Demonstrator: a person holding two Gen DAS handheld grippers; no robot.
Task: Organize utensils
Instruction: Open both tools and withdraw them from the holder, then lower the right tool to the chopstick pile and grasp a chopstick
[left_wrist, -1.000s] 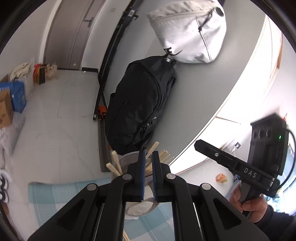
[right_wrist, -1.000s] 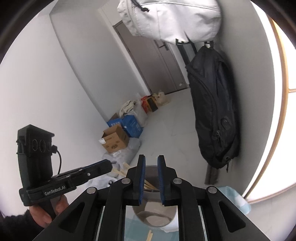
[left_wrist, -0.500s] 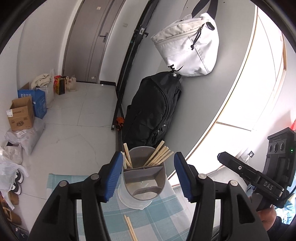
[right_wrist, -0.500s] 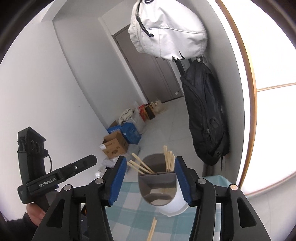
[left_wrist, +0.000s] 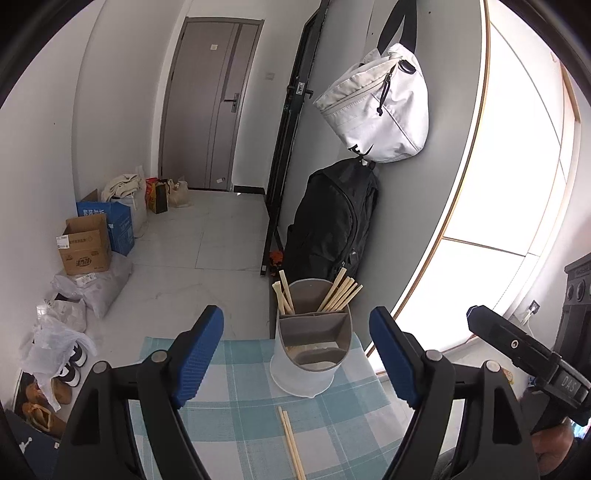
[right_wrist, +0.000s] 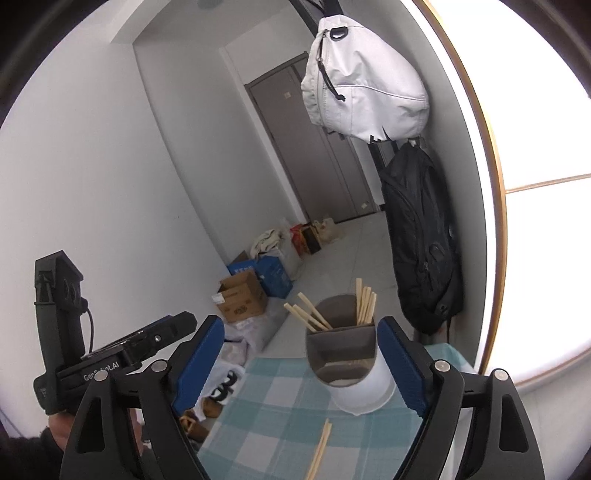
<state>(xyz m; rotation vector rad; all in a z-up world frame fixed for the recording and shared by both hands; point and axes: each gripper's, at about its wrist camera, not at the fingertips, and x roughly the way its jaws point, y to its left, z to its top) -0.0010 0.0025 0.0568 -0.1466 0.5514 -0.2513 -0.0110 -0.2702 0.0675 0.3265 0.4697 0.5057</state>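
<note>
A white utensil holder (left_wrist: 308, 354) with a grey divided insert stands on the blue checked tablecloth (left_wrist: 229, 413); several wooden chopsticks (left_wrist: 341, 293) stand in its rear compartments. A loose pair of chopsticks (left_wrist: 291, 443) lies on the cloth in front of it. My left gripper (left_wrist: 295, 360) is open and empty, its jaws wide either side of the holder, short of it. In the right wrist view the holder (right_wrist: 351, 365), loose chopsticks (right_wrist: 319, 452) and open, empty right gripper (right_wrist: 301, 363) show. Each view shows the other gripper at its edge.
A black backpack (left_wrist: 332, 225) and a white bag (left_wrist: 376, 114) hang on the wall behind the table. Cardboard boxes (left_wrist: 86, 247), bags and shoes (left_wrist: 55, 391) lie on the floor to the left. The table's far edge lies just behind the holder.
Both grippers have opened from shut to wide open and pulled back and up, so the holder and the tablecloth now show between the jaws.
</note>
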